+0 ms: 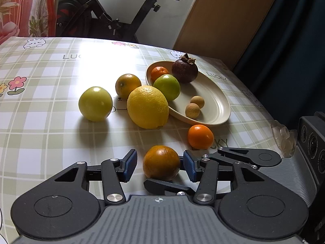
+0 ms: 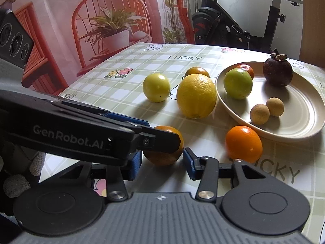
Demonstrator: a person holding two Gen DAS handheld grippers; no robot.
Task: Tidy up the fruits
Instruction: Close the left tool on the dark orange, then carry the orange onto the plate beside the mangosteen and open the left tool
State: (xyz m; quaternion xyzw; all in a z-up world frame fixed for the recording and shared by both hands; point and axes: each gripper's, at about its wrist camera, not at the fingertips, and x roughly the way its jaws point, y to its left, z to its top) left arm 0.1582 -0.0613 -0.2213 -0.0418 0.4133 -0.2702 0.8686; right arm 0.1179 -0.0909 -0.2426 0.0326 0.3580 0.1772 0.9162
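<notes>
A dark orange (image 1: 160, 160) lies on the checked tablecloth between the blue pads of my left gripper (image 1: 160, 165), which is open; a gap shows at the left pad. My right gripper (image 2: 161, 163) is open around the same orange (image 2: 162, 156), with the left gripper's finger lying across it. A cream plate (image 1: 215, 101) holds a mangosteen (image 1: 184, 70), a green fruit (image 1: 167, 87), a small orange (image 1: 159, 72) and two longans (image 1: 193, 110). Loose beside the plate are a lemon (image 1: 147, 106), a yellow-green fruit (image 1: 95, 103), another orange (image 1: 128, 85) and a bright tangerine (image 1: 200, 136).
The table edge (image 1: 264, 109) runs close behind the plate on the right. An exercise bike (image 1: 113, 16) stands beyond the far edge. A gloved hand (image 2: 16, 183) holds the left gripper. Bare cloth (image 1: 40, 122) lies to the left of the fruit.
</notes>
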